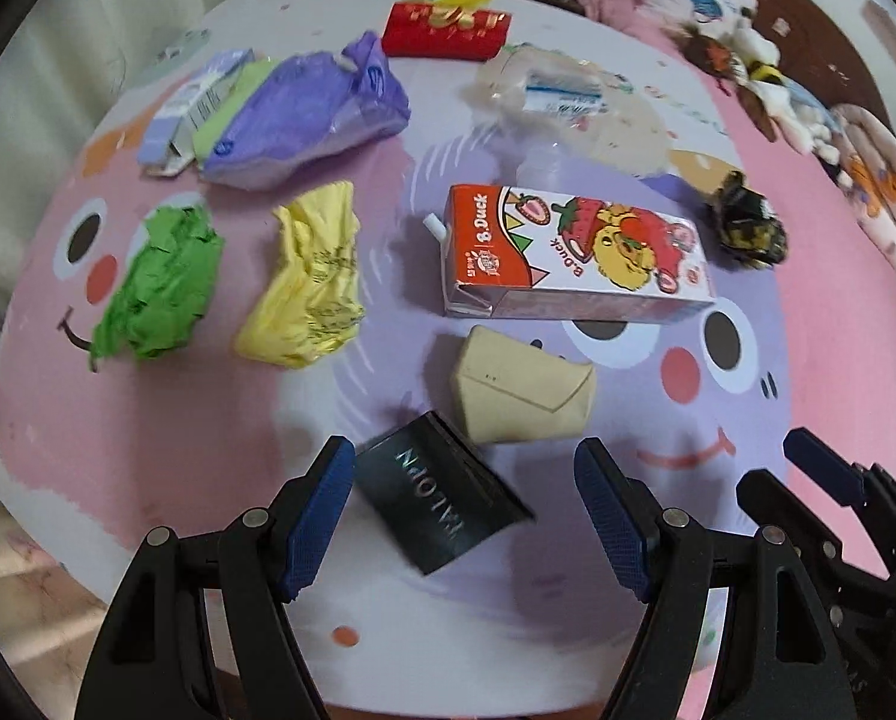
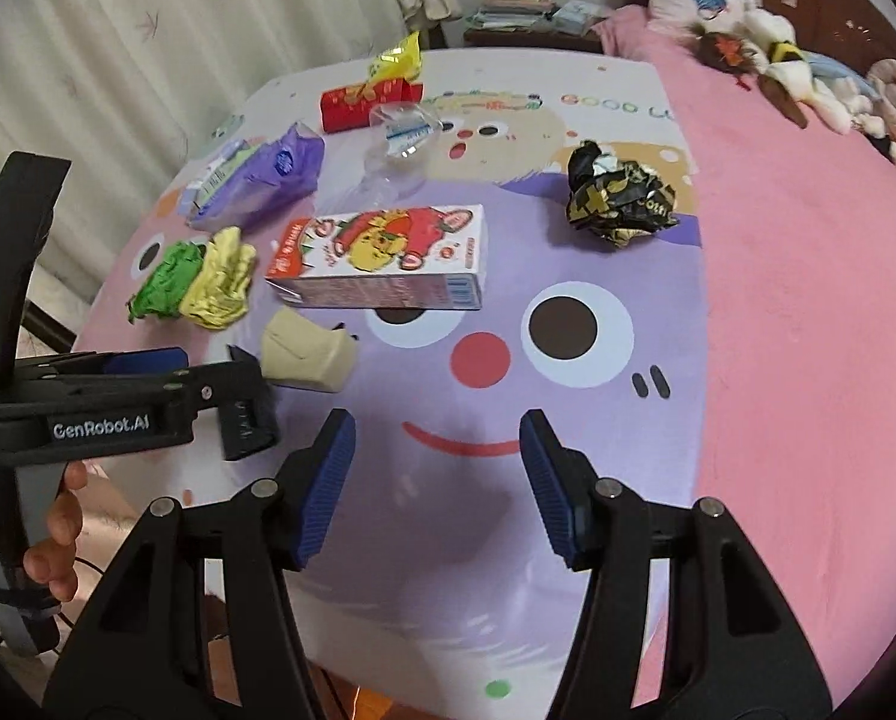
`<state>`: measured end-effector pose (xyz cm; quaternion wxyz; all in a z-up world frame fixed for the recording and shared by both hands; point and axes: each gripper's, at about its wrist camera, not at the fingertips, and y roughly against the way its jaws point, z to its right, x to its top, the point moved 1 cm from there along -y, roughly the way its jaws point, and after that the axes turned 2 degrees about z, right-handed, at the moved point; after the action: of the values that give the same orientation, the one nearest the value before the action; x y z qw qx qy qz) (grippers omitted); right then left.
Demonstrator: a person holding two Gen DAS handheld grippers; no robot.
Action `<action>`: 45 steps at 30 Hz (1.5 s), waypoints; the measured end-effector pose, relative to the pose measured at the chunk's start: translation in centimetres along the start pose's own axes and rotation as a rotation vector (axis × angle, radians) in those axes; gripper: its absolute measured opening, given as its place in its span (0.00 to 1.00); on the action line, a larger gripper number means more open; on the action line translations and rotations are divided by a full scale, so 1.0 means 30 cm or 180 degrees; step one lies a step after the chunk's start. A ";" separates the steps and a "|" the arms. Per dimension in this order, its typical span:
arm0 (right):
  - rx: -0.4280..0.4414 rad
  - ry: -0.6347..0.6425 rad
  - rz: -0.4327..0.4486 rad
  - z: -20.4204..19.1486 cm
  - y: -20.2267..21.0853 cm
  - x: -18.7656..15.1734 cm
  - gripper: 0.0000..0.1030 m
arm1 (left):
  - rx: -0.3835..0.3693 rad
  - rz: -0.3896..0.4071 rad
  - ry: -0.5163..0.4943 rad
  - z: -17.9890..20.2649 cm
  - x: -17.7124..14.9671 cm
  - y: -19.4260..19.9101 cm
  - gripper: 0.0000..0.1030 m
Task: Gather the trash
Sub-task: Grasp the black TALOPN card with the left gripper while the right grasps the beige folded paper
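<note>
One black box [image 1: 442,504] lay between the spread, empty jaws of the left gripper [image 1: 465,516]. The right gripper [image 2: 438,483] was parted, empty. Beyond the box: one beige carton [image 1: 523,393], one juice carton [image 1: 574,258], two crumpled wrappers, green [image 1: 160,282] and yellow [image 1: 310,276].

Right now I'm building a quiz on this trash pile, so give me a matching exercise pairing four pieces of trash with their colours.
Things:
1. crumpled paper beside the green wad
2. juice carton
3. flat box nearest the left gripper
4. plastic bag next to the lilac box

Colours:
A. purple
B. black
C. yellow
D. red and white

Pairs: 1-C, 2-D, 3-B, 4-A
</note>
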<state>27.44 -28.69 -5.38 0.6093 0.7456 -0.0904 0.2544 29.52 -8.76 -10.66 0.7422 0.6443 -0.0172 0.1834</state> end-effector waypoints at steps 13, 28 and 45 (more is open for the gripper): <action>0.0354 0.0116 -0.0211 0.048 -0.141 0.045 0.52 | 0.0167 -0.0037 0.0135 0.029 0.027 -0.128 0.79; 0.0525 0.0161 -0.0259 0.031 -0.175 0.049 0.52 | 0.0207 -0.0161 0.0508 -0.068 0.002 -0.211 0.75; 0.0553 0.0134 -0.0333 -0.008 -0.184 0.013 0.52 | 0.0218 0.0086 -0.0468 0.069 0.116 -0.282 0.75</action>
<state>30.17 -27.06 -9.92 0.5565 0.7938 -0.0161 0.2447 35.68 -10.74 -17.46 0.7139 0.6808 -0.0740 0.1461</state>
